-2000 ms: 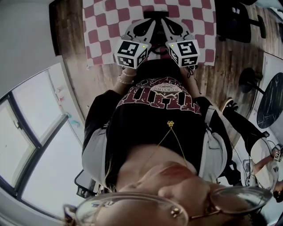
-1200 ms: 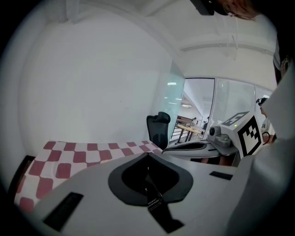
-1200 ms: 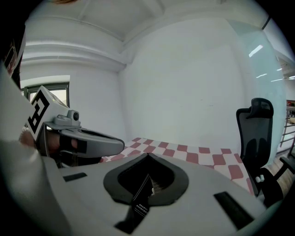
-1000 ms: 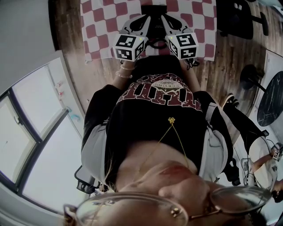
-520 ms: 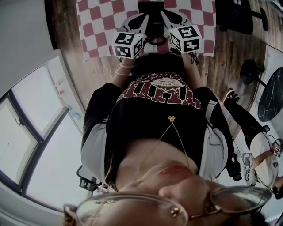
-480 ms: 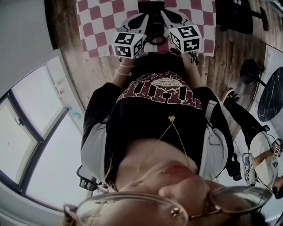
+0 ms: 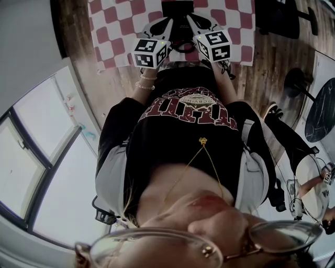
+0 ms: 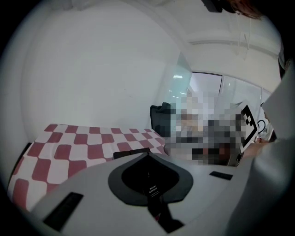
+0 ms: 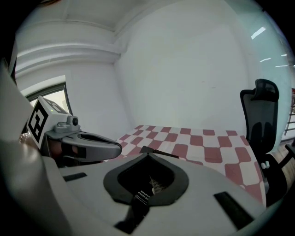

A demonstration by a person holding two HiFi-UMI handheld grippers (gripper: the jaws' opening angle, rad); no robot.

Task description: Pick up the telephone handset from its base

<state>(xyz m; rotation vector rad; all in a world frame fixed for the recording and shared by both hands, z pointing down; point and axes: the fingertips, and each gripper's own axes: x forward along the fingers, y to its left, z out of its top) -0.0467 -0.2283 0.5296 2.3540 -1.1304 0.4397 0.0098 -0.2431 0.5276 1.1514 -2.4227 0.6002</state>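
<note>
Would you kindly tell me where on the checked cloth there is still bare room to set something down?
Bare cloth lies left of the left gripper, out to the wood surface, and again right of the right gripper, toward the black chair. The middle is crowded: the telephone sits where both grippers converge.

Gap between grippers: the left gripper (image 7: 167, 22) and right gripper (image 7: 190, 18) lie side by side with only a narrow lane between them. A dark thing, probably the telephone (image 7: 178, 7), blocks its far end.
Left side: bare checked tablecloth (image 7: 112, 26), open to sweep across.
Right side: bare cloth up to the table edge.
Beyond the right edge: an office chair (image 9: 259, 113) stands close by.
Near edge: the person's torso (image 7: 188, 120) closes it off.
</note>
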